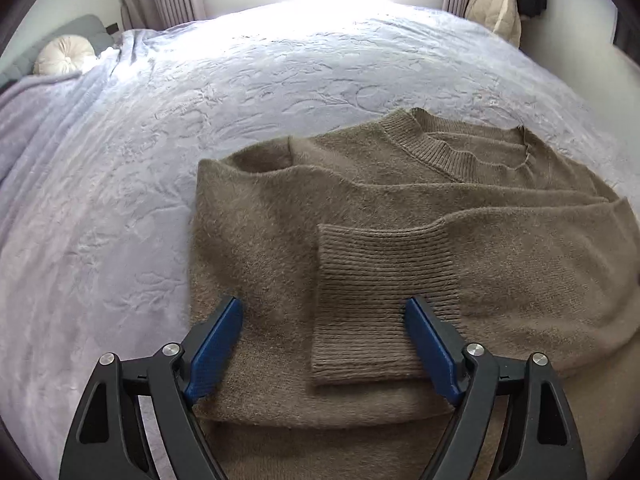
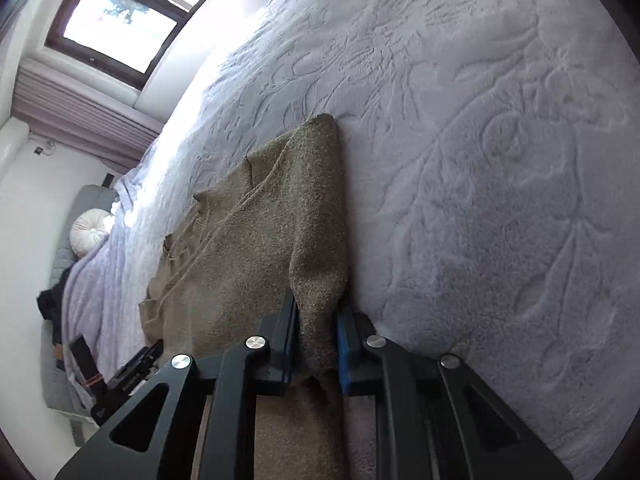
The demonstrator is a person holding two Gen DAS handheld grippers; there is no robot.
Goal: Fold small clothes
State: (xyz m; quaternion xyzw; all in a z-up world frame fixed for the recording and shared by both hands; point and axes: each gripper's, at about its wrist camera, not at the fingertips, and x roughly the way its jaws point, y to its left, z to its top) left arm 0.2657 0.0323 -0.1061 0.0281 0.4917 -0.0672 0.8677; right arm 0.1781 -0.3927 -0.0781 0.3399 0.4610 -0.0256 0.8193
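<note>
A brown knit sweater (image 1: 360,208) lies flat on the bed, neck to the far side, one sleeve folded across its body with the ribbed cuff (image 1: 380,304) on top. My left gripper (image 1: 324,312) is open just above the sweater's lower part, its blue pads either side of the cuff. In the right wrist view my right gripper (image 2: 318,312) is shut on a fold at the edge of the sweater (image 2: 260,240), which runs away from the fingers across the bed.
A pale lilac embossed bedspread (image 1: 200,128) covers the bed. A round white cushion (image 1: 66,54) lies at the far left. A window and curtains stand behind the bed. A cream coat (image 1: 496,4) hangs at the far right.
</note>
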